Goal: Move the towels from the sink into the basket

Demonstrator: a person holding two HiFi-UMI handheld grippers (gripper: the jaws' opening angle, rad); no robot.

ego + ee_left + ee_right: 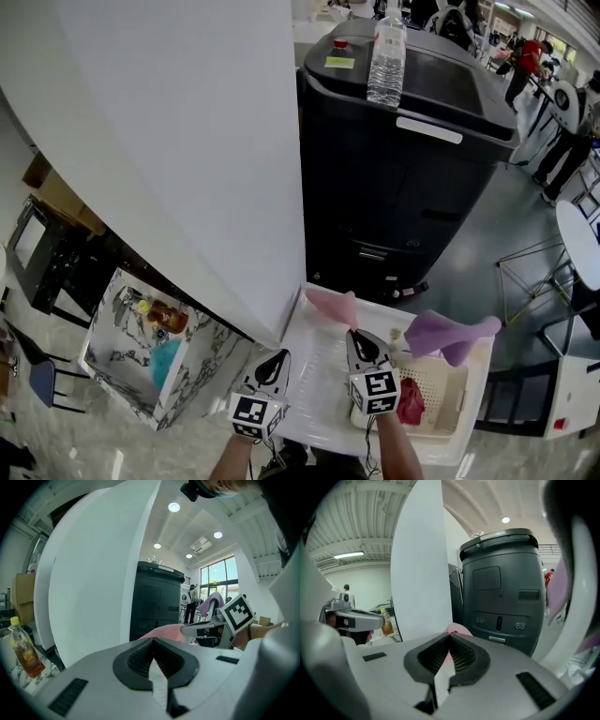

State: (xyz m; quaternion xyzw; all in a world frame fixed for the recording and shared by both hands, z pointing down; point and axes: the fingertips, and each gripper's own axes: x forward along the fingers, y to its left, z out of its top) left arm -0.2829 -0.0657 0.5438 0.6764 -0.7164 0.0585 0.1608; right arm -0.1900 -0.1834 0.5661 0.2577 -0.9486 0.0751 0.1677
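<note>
Right hand-held gripper [353, 334] — clamped on pink towel [332, 305]

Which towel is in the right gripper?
The pale pink cloth towel, pinched in the right gripper; the purple towel drapes at the white plastic basket rim, the red towel lies inside.

Held side by side, both angled slightly downward: the left grey two-jaw gripper [277, 358] has its jaws together, empty; the right grey two-jaw gripper [354, 336] pinches a pink cloth towel [330, 304].
</note>
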